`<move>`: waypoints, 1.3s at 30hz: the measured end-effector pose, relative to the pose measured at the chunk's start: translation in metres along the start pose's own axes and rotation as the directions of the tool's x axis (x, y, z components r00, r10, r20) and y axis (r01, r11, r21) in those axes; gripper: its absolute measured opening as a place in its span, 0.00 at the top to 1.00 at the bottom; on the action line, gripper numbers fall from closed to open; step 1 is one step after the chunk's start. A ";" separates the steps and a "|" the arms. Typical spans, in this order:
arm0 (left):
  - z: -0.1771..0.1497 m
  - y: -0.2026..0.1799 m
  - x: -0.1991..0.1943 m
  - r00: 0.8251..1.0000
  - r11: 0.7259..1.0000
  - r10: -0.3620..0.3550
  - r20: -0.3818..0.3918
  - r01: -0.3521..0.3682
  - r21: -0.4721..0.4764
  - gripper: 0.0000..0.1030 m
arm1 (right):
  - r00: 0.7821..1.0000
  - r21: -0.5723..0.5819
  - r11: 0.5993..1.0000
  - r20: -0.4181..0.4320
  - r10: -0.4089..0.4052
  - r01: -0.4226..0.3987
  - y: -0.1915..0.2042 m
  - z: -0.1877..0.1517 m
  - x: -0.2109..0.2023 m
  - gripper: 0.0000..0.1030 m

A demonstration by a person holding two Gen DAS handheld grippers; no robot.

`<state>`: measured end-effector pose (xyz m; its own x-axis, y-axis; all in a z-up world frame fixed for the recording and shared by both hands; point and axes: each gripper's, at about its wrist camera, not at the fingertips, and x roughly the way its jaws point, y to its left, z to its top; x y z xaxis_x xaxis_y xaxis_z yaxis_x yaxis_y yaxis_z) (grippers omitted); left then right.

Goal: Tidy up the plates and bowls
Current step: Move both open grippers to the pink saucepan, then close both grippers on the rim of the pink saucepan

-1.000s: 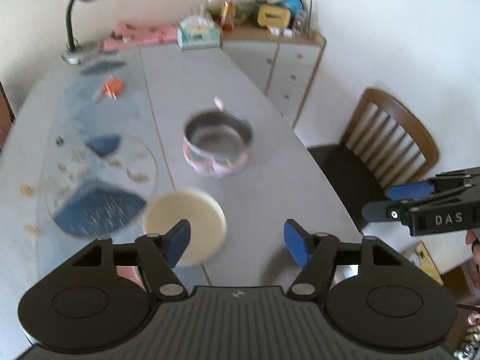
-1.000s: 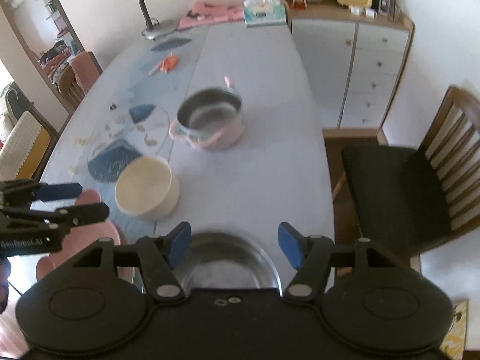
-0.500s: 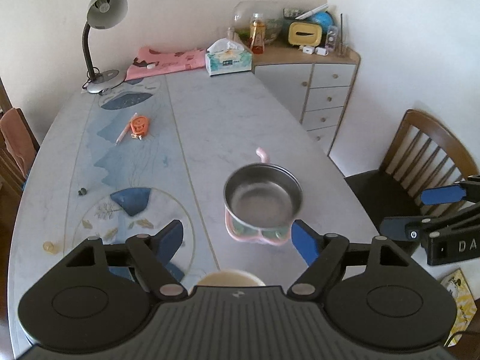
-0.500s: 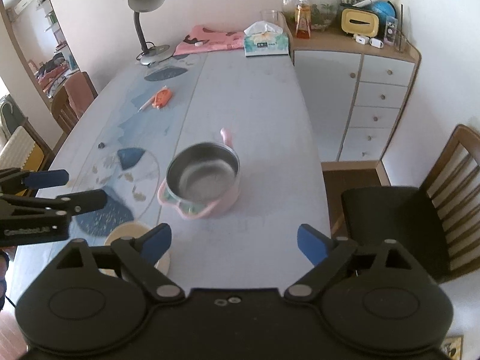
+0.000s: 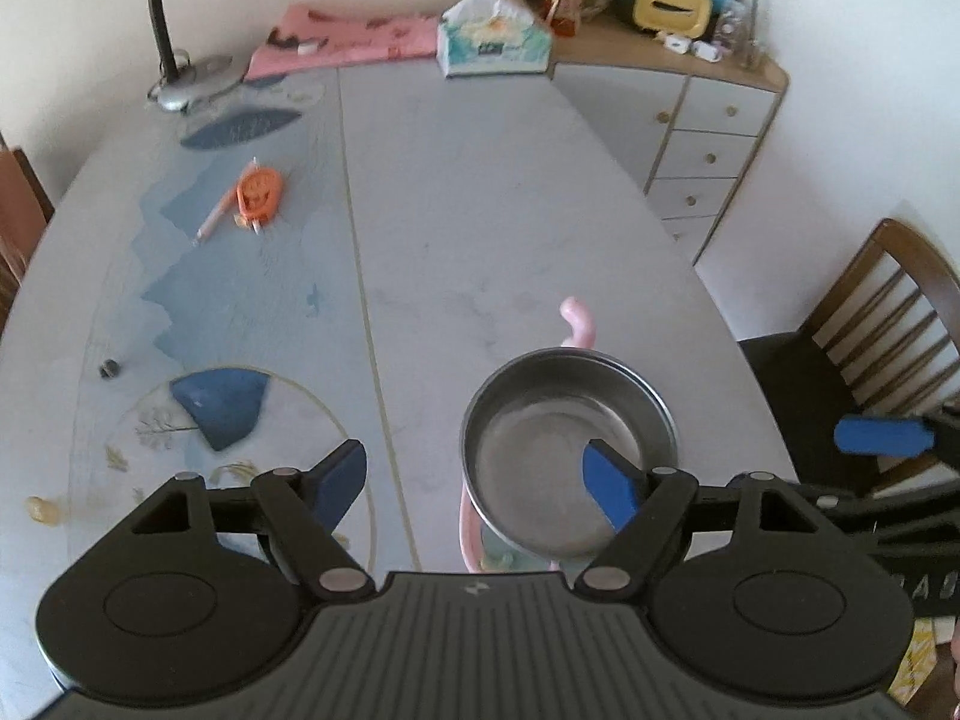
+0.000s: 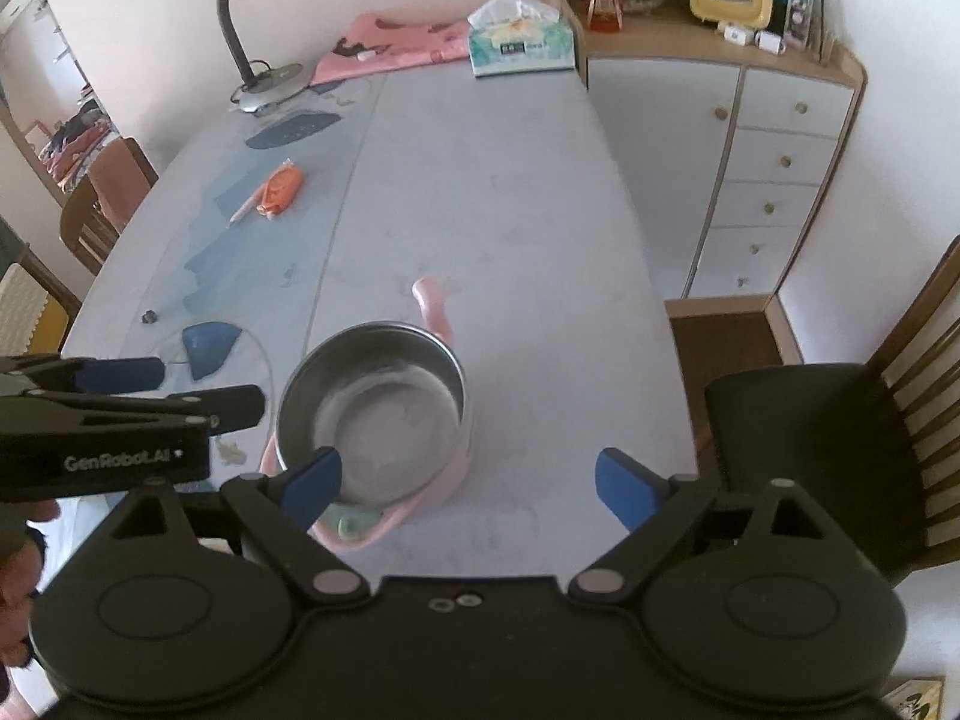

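A steel bowl (image 5: 564, 450) sits inside a pink holder with a curled pink tail (image 5: 579, 321) on the grey-blue table (image 5: 480, 210). My left gripper (image 5: 474, 483) hovers open just short of it. Its right pad overlaps the bowl's inside in the picture, and nothing is gripped. In the right wrist view the same bowl (image 6: 372, 414) lies ahead and to the left of my right gripper (image 6: 468, 483), which is open and empty with its left pad over the bowl's near rim. The left gripper (image 6: 120, 396) shows at that view's left edge, the right gripper (image 5: 882, 435) at the other view's right edge.
An orange gadget with a pen (image 5: 258, 198), a desk lamp (image 5: 180, 78), a pink cloth (image 5: 348, 39) and a tissue box (image 5: 492, 42) lie at the table's far end. A white drawer cabinet (image 6: 774, 180) and a wooden chair (image 6: 840, 450) stand to the right.
Both grippers travelled up the table toward the pink-held steel bowl. The cream bowl and a second steel bowl dropped out of view. The right jaws stand wider than a second ago.
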<state>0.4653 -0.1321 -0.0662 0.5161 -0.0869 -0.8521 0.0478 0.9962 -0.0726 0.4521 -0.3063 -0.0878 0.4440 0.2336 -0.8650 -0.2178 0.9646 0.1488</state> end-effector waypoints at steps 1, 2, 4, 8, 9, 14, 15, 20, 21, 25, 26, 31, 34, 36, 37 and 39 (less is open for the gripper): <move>0.002 0.000 0.005 1.000 1.000 0.008 -0.007 -0.008 -0.004 0.23 | 1.000 -0.003 1.000 -0.007 -0.004 0.004 0.001 0.002 0.006 0.13; 0.004 0.000 0.012 1.000 1.000 0.013 -0.013 -0.014 -0.004 0.23 | 1.000 -0.001 1.000 -0.012 -0.004 0.004 0.000 0.005 0.010 0.13; 0.007 -0.002 0.023 0.999 1.000 0.029 -0.016 -0.029 0.003 0.23 | 1.000 0.007 1.000 -0.030 -0.004 0.004 -0.001 0.009 0.022 0.16; 0.010 -0.005 0.044 0.998 0.998 0.062 -0.032 -0.061 0.016 0.23 | 0.998 0.019 1.000 -0.065 0.000 0.002 -0.005 0.015 0.042 0.21; 0.011 -0.004 0.048 0.997 0.998 0.065 -0.039 -0.065 0.014 0.23 | 0.997 0.020 1.000 -0.072 0.001 0.000 -0.005 0.015 0.046 0.24; 0.013 -0.003 0.067 0.994 0.996 0.084 -0.065 -0.084 0.002 0.23 | 0.994 0.037 0.999 -0.108 0.026 -0.023 -0.007 0.018 0.064 0.36; 0.014 -0.003 0.071 0.993 0.996 0.087 -0.074 -0.087 0.000 0.23 | 0.993 0.037 0.999 -0.117 0.028 -0.024 -0.007 0.018 0.068 0.38; 0.013 -0.001 0.084 0.991 0.995 0.090 -0.096 -0.093 -0.023 0.27 | 0.991 0.025 1.000 -0.133 0.018 -0.015 -0.007 0.013 0.076 0.54; 0.013 0.000 0.087 0.991 0.996 0.087 -0.103 -0.090 -0.027 0.36 | 0.990 0.028 1.000 -0.137 0.018 -0.014 -0.007 0.012 0.077 0.58; 0.011 0.004 0.091 0.990 0.994 0.081 -0.118 -0.089 -0.061 0.50 | 0.989 0.041 0.999 -0.148 0.024 -0.018 -0.010 0.008 0.080 0.66; 0.010 0.003 0.092 0.990 0.995 0.076 -0.120 -0.084 -0.061 0.53 | 0.989 0.042 0.999 -0.148 0.023 -0.017 -0.011 0.008 0.080 0.67; 0.010 0.003 0.093 0.989 0.995 0.061 -0.132 -0.071 -0.076 0.73 | 0.988 0.041 0.999 -0.153 0.028 -0.022 -0.010 0.009 0.080 0.76; 0.011 0.003 0.093 0.990 0.995 0.041 -0.131 -0.052 -0.079 0.86 | 0.987 0.042 0.999 -0.158 0.034 -0.028 -0.008 0.009 0.080 0.84; 0.010 0.000 0.092 0.991 0.996 0.040 -0.129 -0.051 -0.077 0.91 | 0.987 0.030 0.999 -0.158 0.023 -0.019 -0.005 0.009 0.079 0.84; 0.010 -0.002 0.091 0.991 0.996 0.043 -0.128 -0.052 -0.073 0.92 | 0.987 0.026 1.000 -0.158 0.017 -0.013 -0.003 0.008 0.079 0.85; 0.009 -0.004 0.091 0.990 0.996 0.052 -0.134 -0.062 -0.071 0.92 | 0.987 0.033 0.999 -0.162 0.007 -0.002 -0.002 0.008 0.079 0.86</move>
<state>0.5192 -0.1435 -0.1388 0.3985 -0.0333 -0.9166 -0.0452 0.9974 -0.0559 0.4948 -0.2886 -0.1525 0.2961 0.2176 -0.9300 -0.1900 0.9677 0.1659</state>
